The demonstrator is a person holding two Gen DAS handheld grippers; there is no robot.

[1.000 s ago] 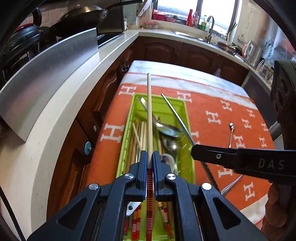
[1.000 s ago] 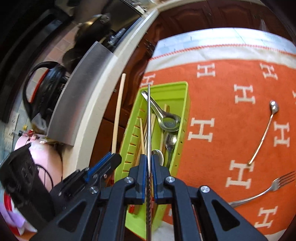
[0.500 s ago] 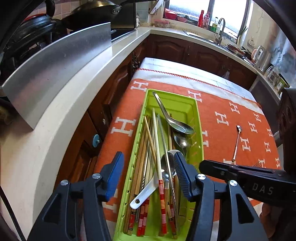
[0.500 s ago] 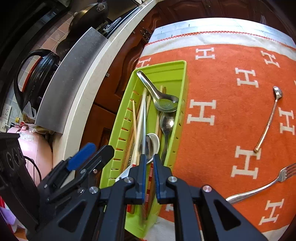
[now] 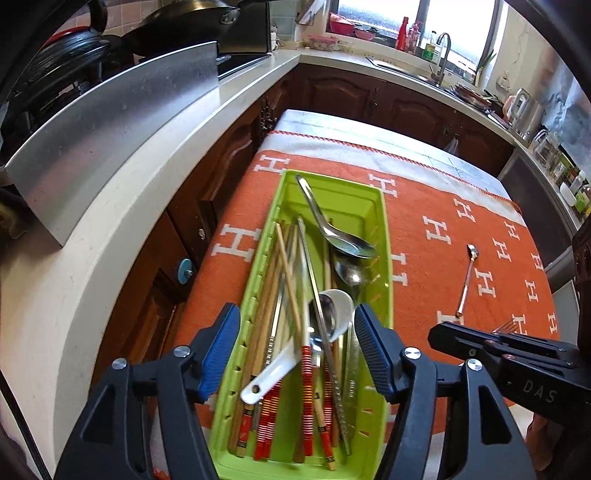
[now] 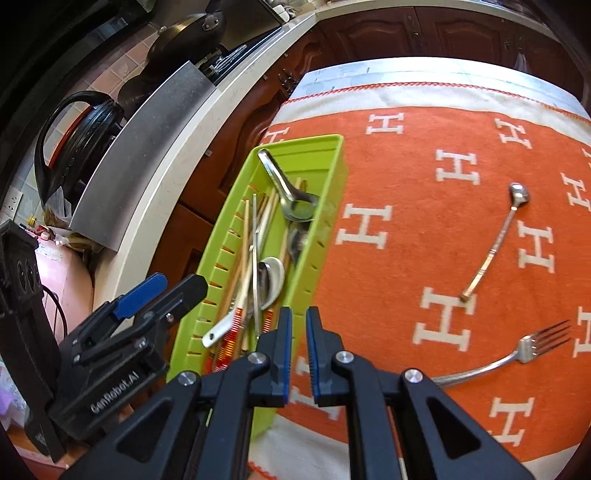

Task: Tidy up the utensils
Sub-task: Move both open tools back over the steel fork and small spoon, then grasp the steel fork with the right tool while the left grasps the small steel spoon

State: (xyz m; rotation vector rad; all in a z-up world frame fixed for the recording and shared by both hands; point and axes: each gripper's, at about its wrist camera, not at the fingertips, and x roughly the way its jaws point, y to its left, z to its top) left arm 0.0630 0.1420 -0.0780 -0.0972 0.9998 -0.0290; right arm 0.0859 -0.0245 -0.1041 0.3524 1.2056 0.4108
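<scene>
A green tray (image 5: 384, 236) (image 6: 332, 206) on the orange cloth holds red-banded chopsticks (image 5: 306, 369), metal spoons (image 5: 351, 247) and a white ceramic spoon (image 5: 332, 310) (image 6: 273, 280). My left gripper (image 5: 297, 321) (image 6: 175, 286) hangs over the tray's near end. Its jaws are opening and the pads touch nothing. My right gripper (image 6: 299, 314) (image 5: 439, 332) is above the tray's right wall, shut to a thin slit with nothing in it. A slim long-handled spoon (image 6: 495, 247) (image 5: 467, 277) and a fork (image 6: 517, 354) lie on the cloth to the right.
The orange cloth (image 6: 424, 177) covers a small table. A white counter (image 5: 110, 229) with a steel panel (image 5: 110, 122) runs along the left, with a dark pan (image 5: 192, 26) behind. Brown cabinets (image 5: 354, 92) and a sink (image 5: 439, 62) lie beyond.
The left gripper opened and let go of the wooden chopstick, which now lies in the tray. The right gripper dropped its metal chopstick into the tray and shifted right.
</scene>
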